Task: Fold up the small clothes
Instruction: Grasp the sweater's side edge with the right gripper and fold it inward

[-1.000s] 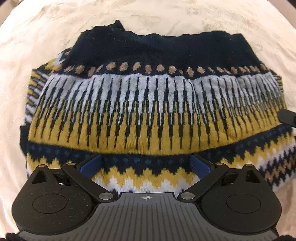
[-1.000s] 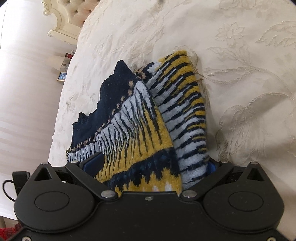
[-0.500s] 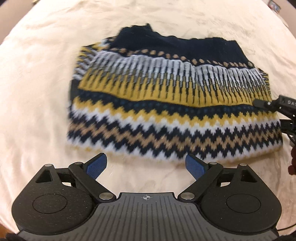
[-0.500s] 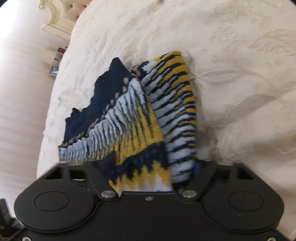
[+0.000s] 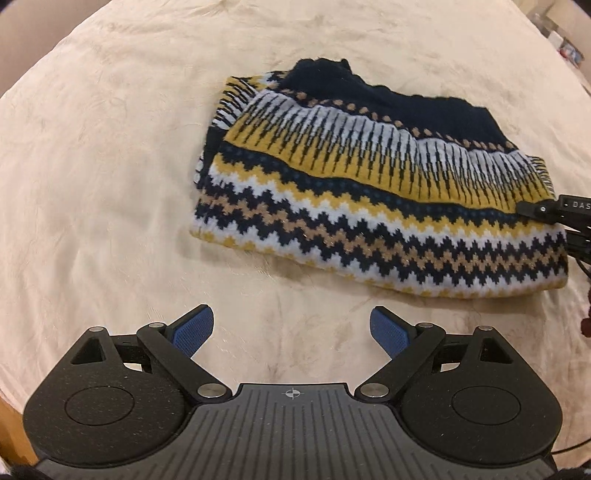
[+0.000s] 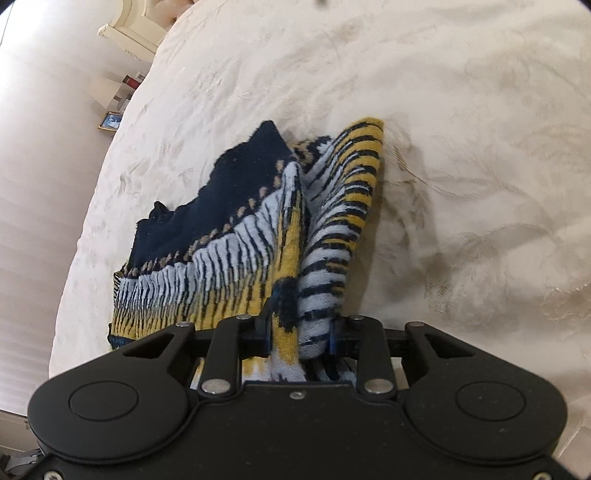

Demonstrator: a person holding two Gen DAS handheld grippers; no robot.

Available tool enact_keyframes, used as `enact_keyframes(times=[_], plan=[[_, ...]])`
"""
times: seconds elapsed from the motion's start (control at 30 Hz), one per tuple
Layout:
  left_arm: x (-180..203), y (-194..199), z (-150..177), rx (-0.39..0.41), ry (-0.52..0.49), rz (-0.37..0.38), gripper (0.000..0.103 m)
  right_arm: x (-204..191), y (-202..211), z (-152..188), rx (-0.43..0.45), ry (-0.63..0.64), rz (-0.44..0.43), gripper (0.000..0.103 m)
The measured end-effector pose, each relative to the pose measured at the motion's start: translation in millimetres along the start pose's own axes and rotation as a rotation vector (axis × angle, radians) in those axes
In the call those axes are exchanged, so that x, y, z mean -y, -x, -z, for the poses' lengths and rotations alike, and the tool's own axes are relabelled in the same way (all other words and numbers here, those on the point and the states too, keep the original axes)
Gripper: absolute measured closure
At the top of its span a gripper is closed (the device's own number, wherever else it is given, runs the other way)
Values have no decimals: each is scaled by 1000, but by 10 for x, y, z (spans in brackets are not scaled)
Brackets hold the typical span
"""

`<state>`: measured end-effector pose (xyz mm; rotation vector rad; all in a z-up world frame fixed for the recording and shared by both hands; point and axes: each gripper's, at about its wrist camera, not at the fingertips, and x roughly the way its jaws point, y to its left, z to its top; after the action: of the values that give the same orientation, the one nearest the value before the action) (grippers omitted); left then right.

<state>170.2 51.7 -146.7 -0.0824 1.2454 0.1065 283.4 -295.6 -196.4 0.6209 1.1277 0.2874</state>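
Meanwhile, right gripper (image 6: 299,332) pinching the folded sweater's (image 5: 369,192) edge, left gripper (image 5: 291,328) spread wide above bedspread (image 5: 110,166)

Navy, yellow, white zigzag-striped sweater (image 5: 369,177); cream, perhaps floral, bedspread (image 5: 110,166).

bed: cream floral bedspread (image 6: 461,110) | carved cream headboard (image 6: 129,33) | pale floor (image 6: 40,155)

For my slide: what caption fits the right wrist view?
Right gripper clamps folded patterned sweater on bedspread.
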Motion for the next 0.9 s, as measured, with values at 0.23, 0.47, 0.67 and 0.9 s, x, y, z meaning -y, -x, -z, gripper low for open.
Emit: enact_keyframes(times=[0.23, 0.47, 0.67, 0.9], plan=[[-273, -121, -167, 8, -30, 57, 11, -513, 86, -16, 35, 30, 65, 67], [-705, -205, -345, 22, -40, 93, 11, -1262, 30, 4, 51, 99, 93, 69], [-1104, -252, -417, 27, -67, 83, 11, -1918, -226, 77, 53, 147, 48, 69], [-1485, -315, -459, 11, -57, 80, 11, -2505, -780, 241, -19, 240, 37, 69]])
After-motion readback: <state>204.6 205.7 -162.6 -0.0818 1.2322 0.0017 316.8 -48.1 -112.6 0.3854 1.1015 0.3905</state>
